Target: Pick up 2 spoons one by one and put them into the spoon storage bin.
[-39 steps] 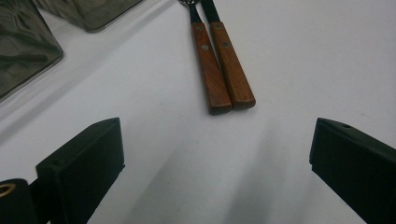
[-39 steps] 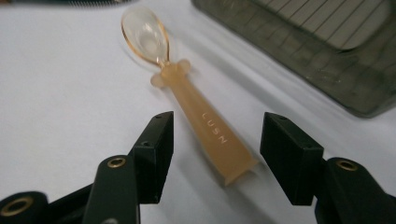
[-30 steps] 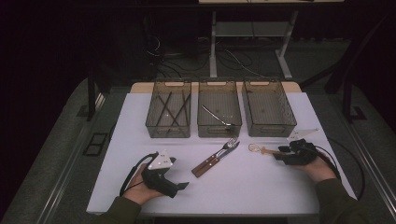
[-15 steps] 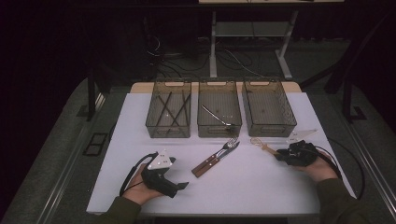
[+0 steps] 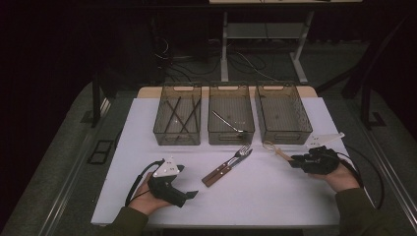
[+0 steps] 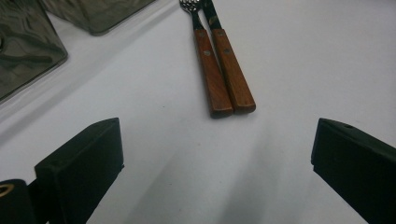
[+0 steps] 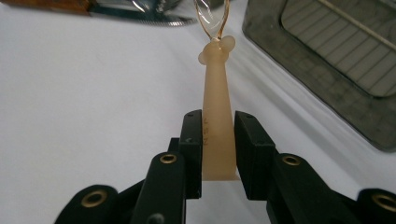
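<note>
My right tongs (image 7: 218,140) just closed on the beige spoon handle (image 7: 217,116), low on the tabletop (image 5: 275,196), ready to lift. Left tongs (image 6: 212,163) wide open, empty, facing fork and knife (image 6: 219,70).

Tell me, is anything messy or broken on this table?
Nothing stands out. The fork and knife lie neatly side by side on the white table, the three bins stand in a row, and the right gripper holds the tan spoon by its handle.
</note>
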